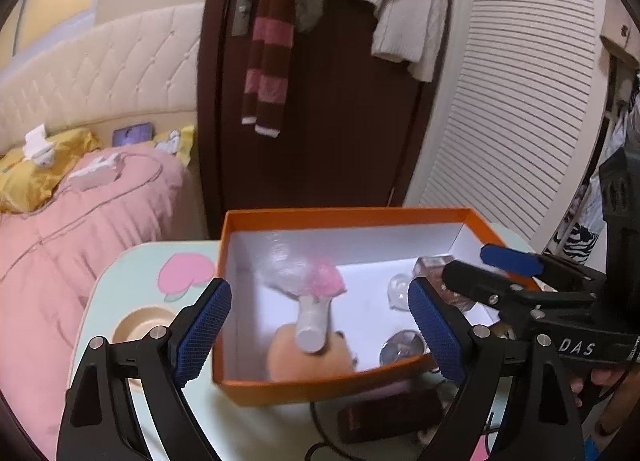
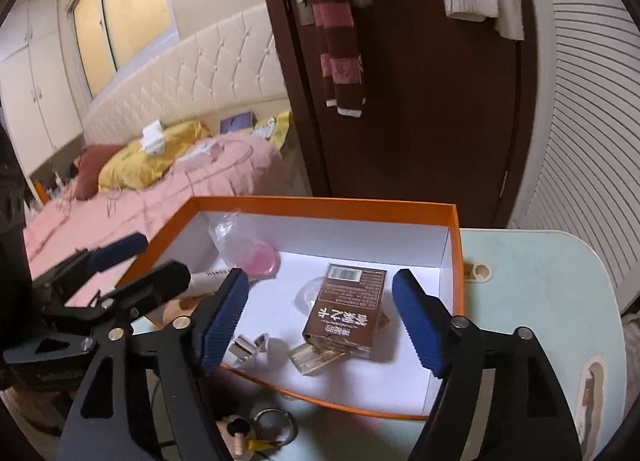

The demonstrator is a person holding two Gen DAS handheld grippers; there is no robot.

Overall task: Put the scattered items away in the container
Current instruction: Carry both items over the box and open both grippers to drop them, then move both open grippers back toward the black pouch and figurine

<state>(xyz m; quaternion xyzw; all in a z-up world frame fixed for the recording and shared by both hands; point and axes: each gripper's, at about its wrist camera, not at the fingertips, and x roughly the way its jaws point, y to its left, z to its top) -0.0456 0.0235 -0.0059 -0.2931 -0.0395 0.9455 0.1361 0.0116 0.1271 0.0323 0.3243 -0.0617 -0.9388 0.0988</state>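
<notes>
left claw [image 1: 320,325]: open, empty, over orange box [image 1: 280,391]
right claw [image 2: 320,319]: open, empty above brown carton [image 2: 346,311]
risk: keyring [image 2: 276,427] and dark phone [image 1: 384,415] left outside on table [image 2: 540,301]; a low claw may snag the box rim

Pink-quilted bed [image 1: 80,229], dark door [image 1: 320,121], louvred wardrobe [image 1: 520,101]

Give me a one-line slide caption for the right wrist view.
Open right gripper above an orange box holding a brown carton, glass bottle and pink-filled bag.
</notes>
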